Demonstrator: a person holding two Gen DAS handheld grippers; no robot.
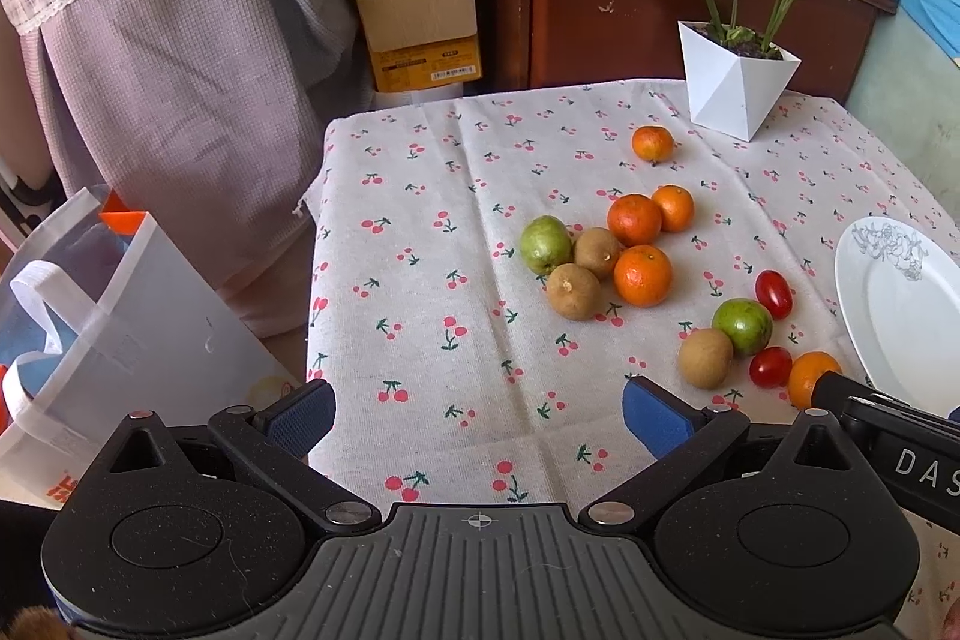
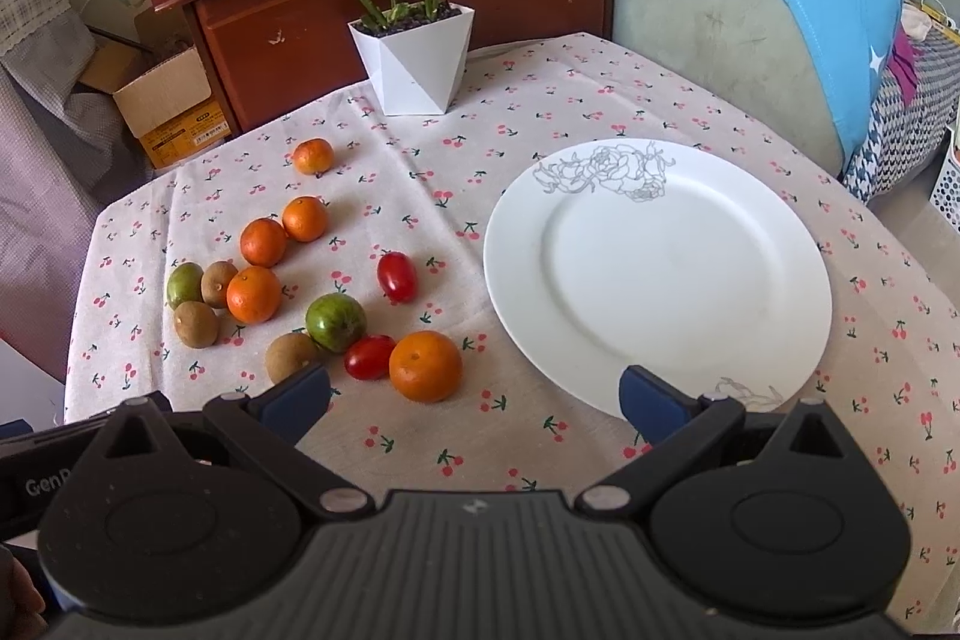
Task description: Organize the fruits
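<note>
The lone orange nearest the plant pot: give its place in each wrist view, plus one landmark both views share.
Left wrist: the lone orange sits upper right of centre, just left of the white plant pot.
Right wrist: the lone orange sits upper left, below and left of the pot.
Shared landmark: the white plant pot.

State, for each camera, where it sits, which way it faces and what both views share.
Left wrist: behind the open left tongs, facing the cherry-print tablecloth.
Right wrist: behind the open right tongs, facing the white round plate.
Shared: scattered fruit, including the nearest orange mandarin, and the white faceted plant pot.
</note>
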